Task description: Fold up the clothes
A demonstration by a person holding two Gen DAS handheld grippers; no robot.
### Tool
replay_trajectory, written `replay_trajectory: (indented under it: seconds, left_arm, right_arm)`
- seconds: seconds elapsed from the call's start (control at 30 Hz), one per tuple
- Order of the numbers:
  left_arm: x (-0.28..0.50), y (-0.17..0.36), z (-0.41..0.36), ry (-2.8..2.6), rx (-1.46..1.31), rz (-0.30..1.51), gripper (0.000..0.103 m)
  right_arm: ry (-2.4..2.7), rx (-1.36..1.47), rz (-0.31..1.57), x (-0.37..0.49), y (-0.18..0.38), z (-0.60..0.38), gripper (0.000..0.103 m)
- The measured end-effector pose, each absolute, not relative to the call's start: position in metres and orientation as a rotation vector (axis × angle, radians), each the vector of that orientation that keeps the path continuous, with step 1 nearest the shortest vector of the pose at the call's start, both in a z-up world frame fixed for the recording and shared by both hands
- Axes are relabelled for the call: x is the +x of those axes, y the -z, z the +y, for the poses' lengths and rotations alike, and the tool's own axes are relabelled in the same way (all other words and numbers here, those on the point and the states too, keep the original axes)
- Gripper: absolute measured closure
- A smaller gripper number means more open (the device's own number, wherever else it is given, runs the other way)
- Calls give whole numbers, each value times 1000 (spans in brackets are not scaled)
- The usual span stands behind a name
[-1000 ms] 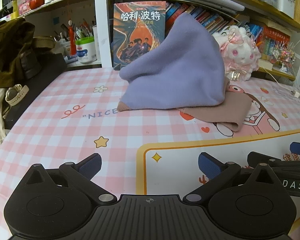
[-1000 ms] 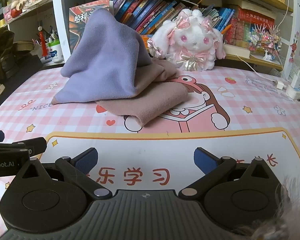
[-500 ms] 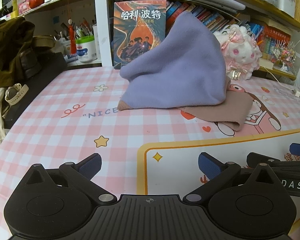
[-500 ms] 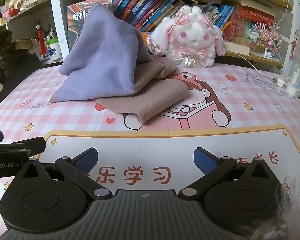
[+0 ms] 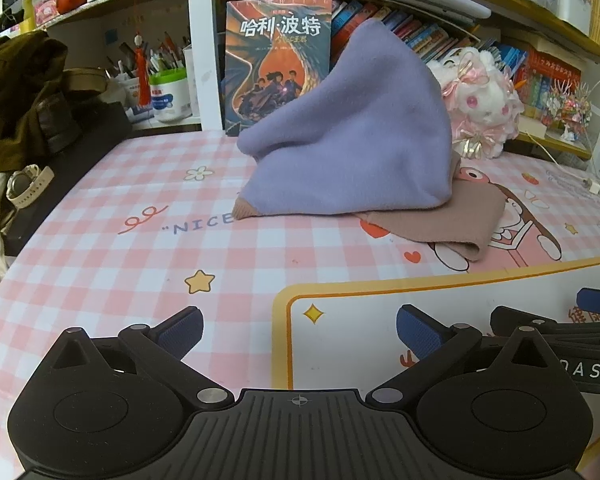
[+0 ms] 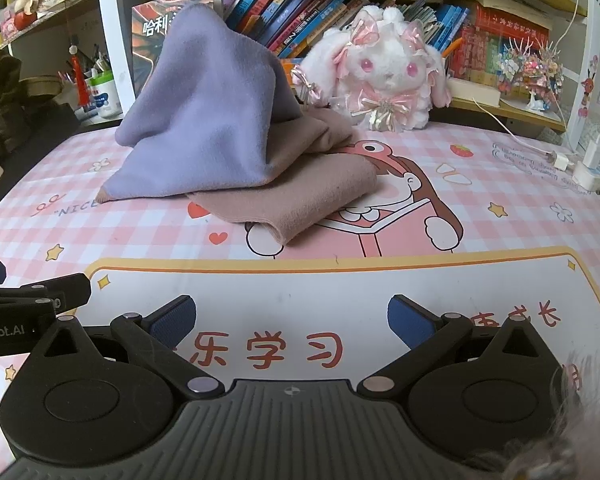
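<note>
Both tools low over the near edge of the counter [image 5: 100, 248], side by side. Left hand-held gripper [image 5: 299, 330] spread wide, nothing between the blue pads. Right hand-held gripper [image 6: 291, 320] just as wide, also empty, its tip peeking in at the right edge of the left view.

Straight ahead and well apart from both: the garment, heaped mid-counter. Lilac side of the cloth [image 5: 352, 132] propped up in a peak against the books [image 6: 296, 8] on the shelf; tan side [image 6: 300, 196] spilling out flat underneath. Looks like one piece, lilac outside and tan lining, though two separate pieces cannot be ruled out.

Now the relation that matters. From the left tool, heap sitting ahead and slightly right, with a tan-tipped corner [image 5: 244, 210] poking out on its left flank, by the printed "NICE". From the right tool, heap ahead and left, with the rounded tan fold [image 6: 280, 232] reaching nearest of all. Base running roughly crosswise, corner to fold.

Judgement: folding not yet begun; a reach forward needed first. Right tool better placed for the tan fold, left for the corner. Plush rabbit [image 6: 384, 68] close behind the heap, so a careless pull could snag it.
</note>
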State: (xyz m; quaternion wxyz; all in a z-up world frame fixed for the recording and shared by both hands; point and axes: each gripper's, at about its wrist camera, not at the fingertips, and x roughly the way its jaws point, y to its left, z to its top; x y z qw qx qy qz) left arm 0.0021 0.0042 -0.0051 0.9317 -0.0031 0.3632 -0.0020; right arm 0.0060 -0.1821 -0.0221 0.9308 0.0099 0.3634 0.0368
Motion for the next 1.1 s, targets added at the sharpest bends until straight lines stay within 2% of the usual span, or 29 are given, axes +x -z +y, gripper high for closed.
replay_trajectory:
  seconds: [1.1]
  left_arm:
    - [5, 6, 5, 44, -12, 744, 0]
  right_arm:
    - [-60, 12, 772, 11, 23, -178, 0]
